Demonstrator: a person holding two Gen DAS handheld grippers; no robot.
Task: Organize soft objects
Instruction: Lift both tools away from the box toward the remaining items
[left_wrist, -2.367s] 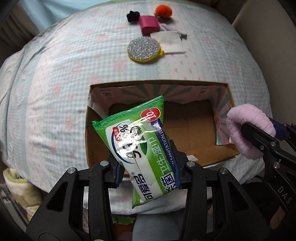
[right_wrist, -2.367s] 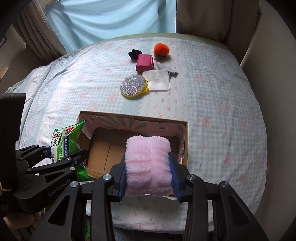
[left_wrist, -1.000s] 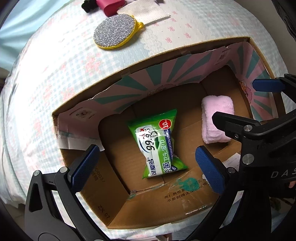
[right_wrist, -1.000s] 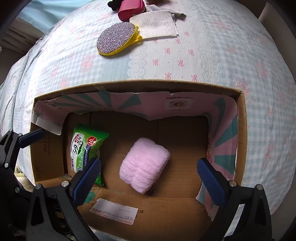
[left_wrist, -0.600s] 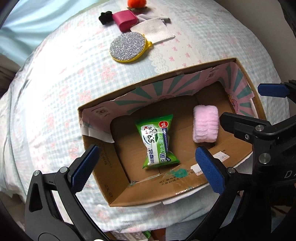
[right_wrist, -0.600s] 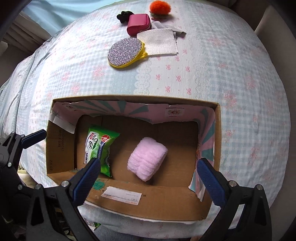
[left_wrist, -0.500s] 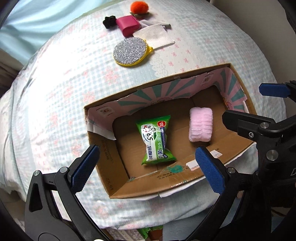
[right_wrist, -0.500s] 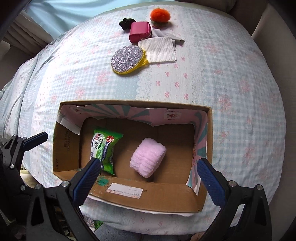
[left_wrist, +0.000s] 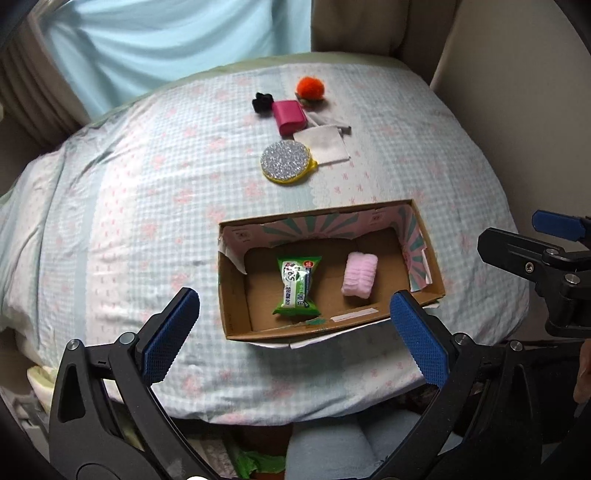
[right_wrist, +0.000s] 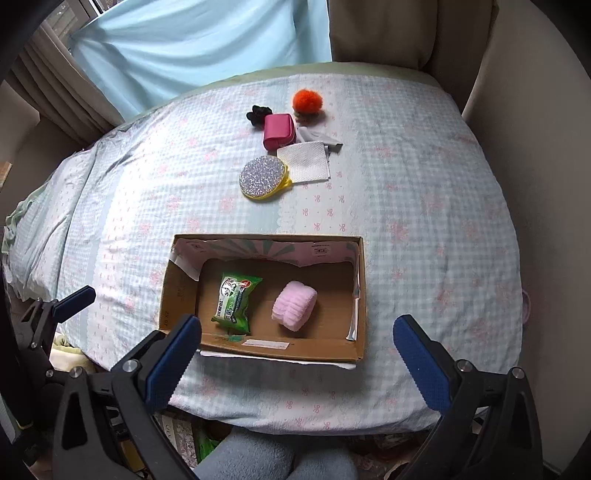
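Left wrist view: left gripper spread wide, blue pads empty, hanging above the near edge of the bed. Right gripper also wide apart and empty, above the same near edge; it shows at the right border of the left view too.

Cardboard box sits open on the bed close to the near edge, pink-and-teal pattern on its inner walls. Inside on the box floor: green wet-wipes pack toward the left wall, pink fluffy roll right of it, near but apart, both lying flat.

Toward the far edge of the bed, a cluster well apart from the box: silver glitter round pad with yellow rim, white folded cloth touching its right side, magenta pouch behind that, black scrunchie just left of the pouch, orange pom-pom farthest back. Grey cloth scrap pokes out behind the white cloth.

Light blue curtain behind the bed.
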